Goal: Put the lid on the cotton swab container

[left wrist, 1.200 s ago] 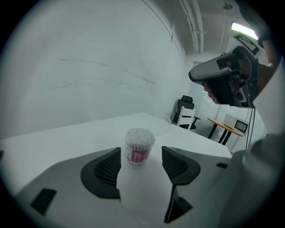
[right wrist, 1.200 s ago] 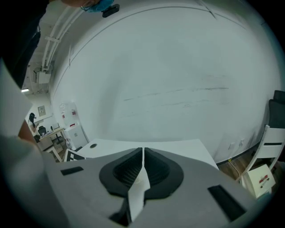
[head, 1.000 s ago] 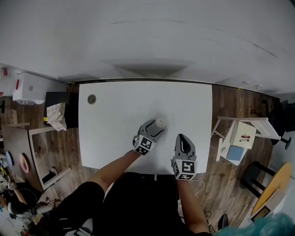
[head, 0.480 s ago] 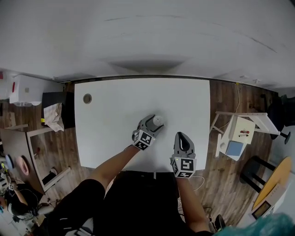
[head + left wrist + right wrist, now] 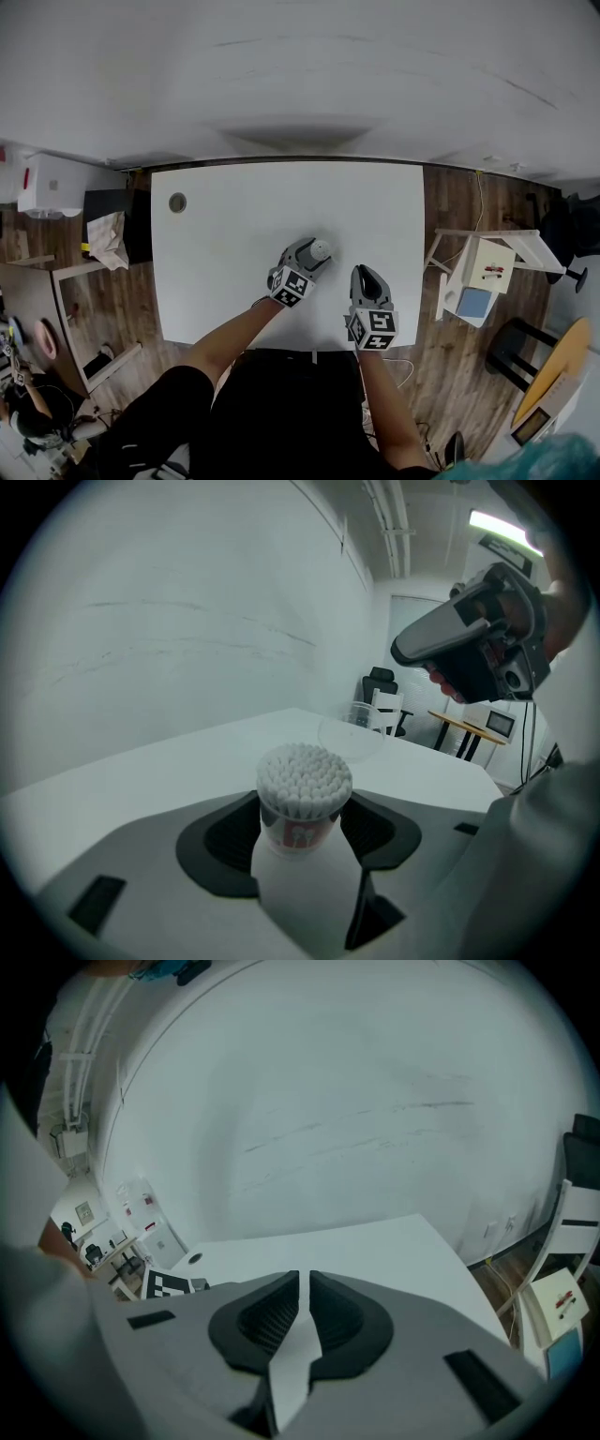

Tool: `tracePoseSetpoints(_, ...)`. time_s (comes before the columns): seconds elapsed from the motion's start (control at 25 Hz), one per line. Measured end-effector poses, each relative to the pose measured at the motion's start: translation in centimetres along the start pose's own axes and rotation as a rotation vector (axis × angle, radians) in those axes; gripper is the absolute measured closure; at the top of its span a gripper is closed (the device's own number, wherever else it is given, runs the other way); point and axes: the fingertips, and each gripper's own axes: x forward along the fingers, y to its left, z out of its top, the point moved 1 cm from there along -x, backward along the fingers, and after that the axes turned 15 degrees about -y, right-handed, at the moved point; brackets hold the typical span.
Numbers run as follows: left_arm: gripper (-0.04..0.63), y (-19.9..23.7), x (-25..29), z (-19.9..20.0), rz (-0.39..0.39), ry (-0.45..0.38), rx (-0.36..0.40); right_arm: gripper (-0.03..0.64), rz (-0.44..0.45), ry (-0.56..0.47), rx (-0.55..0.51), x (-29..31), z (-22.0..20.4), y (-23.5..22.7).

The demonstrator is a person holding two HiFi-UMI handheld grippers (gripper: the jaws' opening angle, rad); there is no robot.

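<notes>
An open cotton swab container, packed with white swab heads, stands upright on the white table. It sits between the jaws of my left gripper, which are closing, with the pads against its sides. In the head view the container is at mid-table, at the tip of the left gripper. A clear round lid lies flat on the table a little beyond the container. My right gripper hovers to the right near the table's front edge, shut with nothing between its jaws.
A round cable hole marks the table's far left corner. A white chair with small items stands off the table's right side. A white cabinet and boxes are on the left, over wooden floor.
The right gripper has edged slightly forward over the table's front edge. The left gripper and the container between its jaws have stayed in about the same place.
</notes>
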Motion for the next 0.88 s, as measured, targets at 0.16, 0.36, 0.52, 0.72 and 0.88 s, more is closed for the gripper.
tracePoseSetpoints(0.16,0.322,-0.6,-0.8,-0.4,-0.008,0.002,-0.007,0.58,0.019,0.032,0.034,0.3,-1.2,0.3)
tracePoseSetpoints(0.36,0.322,-1.5,-1.5,-0.9,-0.02,0.012,-0.015,0.58,0.032,0.052,0.064,0.4,-2.5,0.7)
tracePoseSetpoints(0.52,0.322,-2.1,-2.1,-1.1,-0.024,0.007,-0.014,0.58,0.024,0.09,0.07,0.2,-3.8,0.9)
tracePoseSetpoints(0.72,0.322,-2.1,-2.4,-1.3,-0.031,0.003,-0.017,0.578,0.007,0.096,0.096,0.4,-4.7,0.8)
tracePoseSetpoints(0.88,0.322,-1.9,-2.4,-1.2,-0.025,-0.001,-0.023,0.518,0.015,0.111,0.132,0.9,-5.3,0.6)
